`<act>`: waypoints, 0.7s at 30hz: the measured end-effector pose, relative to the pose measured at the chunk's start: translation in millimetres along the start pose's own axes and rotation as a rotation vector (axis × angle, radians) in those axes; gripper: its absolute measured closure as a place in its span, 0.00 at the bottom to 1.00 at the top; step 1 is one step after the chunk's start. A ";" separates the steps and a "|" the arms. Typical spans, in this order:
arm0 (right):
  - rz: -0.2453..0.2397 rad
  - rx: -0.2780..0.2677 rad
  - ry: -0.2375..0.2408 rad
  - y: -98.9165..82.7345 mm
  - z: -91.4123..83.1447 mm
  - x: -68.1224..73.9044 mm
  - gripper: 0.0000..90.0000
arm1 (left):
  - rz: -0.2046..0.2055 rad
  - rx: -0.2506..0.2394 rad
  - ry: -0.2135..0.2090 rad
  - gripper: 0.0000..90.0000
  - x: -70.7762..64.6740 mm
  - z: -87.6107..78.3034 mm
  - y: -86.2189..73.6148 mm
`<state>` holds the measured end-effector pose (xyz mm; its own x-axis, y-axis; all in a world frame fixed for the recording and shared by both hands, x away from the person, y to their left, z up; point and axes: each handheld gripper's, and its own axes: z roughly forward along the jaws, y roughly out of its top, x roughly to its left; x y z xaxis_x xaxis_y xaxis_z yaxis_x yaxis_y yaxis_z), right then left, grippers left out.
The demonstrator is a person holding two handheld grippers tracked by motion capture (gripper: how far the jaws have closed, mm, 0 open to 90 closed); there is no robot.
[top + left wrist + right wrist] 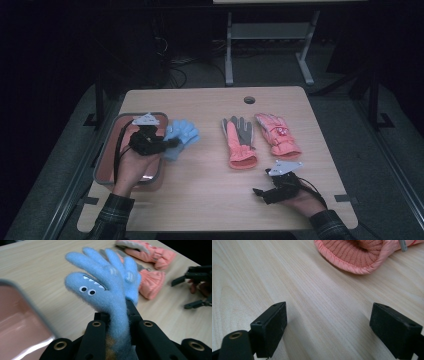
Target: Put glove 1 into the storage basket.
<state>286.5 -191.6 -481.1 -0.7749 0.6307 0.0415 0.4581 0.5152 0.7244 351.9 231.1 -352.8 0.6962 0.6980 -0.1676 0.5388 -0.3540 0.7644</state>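
Left gripper view puts the blue glove (107, 287) clamped by its cuff in your left gripper (117, 325), fingers fanned toward 12 o'clock, over the table (210, 175) just beside the tray (102, 165). At 4 o'clock on the table, your right gripper (261, 192) rests with jaws spread wide, nothing between them.

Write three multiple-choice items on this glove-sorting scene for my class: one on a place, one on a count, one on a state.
1. Where is the tray?
A. at the table's left edge
B. at its right edge
C. on the floor

2. How many orange gloves lie on the table?
A. one
B. two
C. four

3. How is the left claw?
A. wide open
B. shut on the blue glove
C. lying on the table

Key: 1 A, the high view shows it there. 2 B, two lie side by side. 3 B, its jaws pinch the cuff.
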 end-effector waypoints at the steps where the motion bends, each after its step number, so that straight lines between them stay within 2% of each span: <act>1: -0.001 0.001 0.001 0.1 -0.1 -0.1 0.15 | -0.007 -0.002 0.007 0.90 2.9 -1.7 -1.0; 7: -0.001 0.003 0.001 0.1 -0.2 -0.1 0.15 | -0.032 0.006 0.063 0.90 23.5 -8.2 -10.2; 16: 0.000 0.003 0.001 0.1 -0.2 0.0 0.15 | -0.104 0.011 0.116 0.90 55.2 -14.6 -25.9; 21: -0.002 0.003 0.001 0.1 -0.1 -0.1 0.15 | -0.141 0.039 0.156 0.90 69.5 -13.1 -35.9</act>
<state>286.6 -191.6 -480.9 -0.7762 0.6291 0.0409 0.4580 0.5181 0.7223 374.8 300.5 -383.7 0.5328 0.8290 -0.1702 0.6453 -0.2678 0.7155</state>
